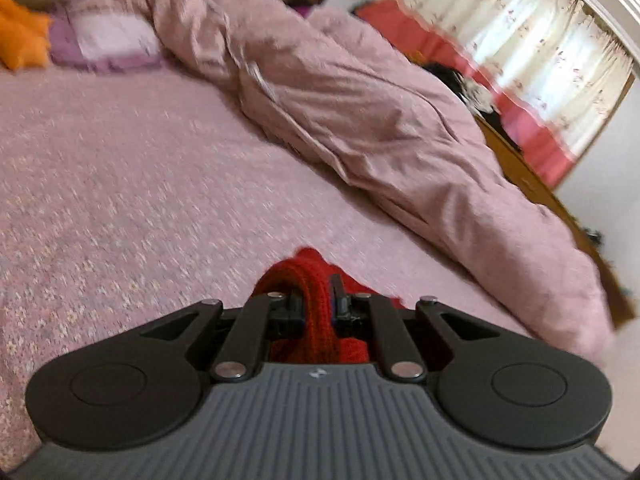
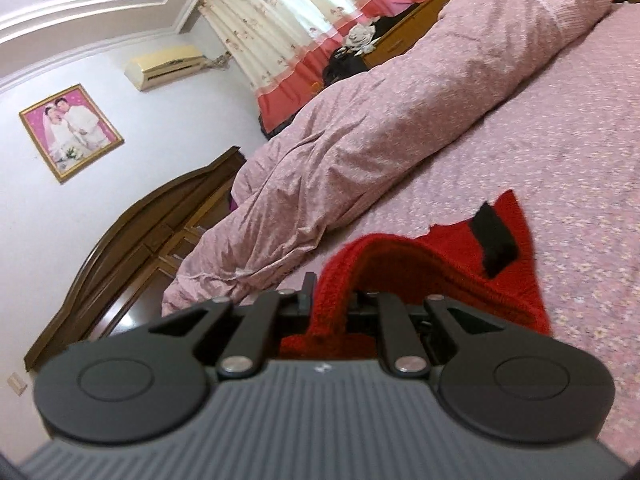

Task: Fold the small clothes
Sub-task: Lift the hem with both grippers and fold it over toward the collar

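One bed [image 1: 120, 200] fills both views under a pink patterned sheet, with a rumpled duvet [image 1: 360, 120] heaped along its far side. Above the sheet I hold a red knit [image 2: 440, 264], lifted by two edges. My left tool [image 1: 316, 300] is clamped on one bunched edge, my right tool [image 2: 332, 300] on another.

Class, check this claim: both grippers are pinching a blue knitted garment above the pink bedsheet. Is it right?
Not quite: the knitted garment is red, not blue. Both wrist views show it, pinched by the left gripper and the right gripper above the pink bedsheet.
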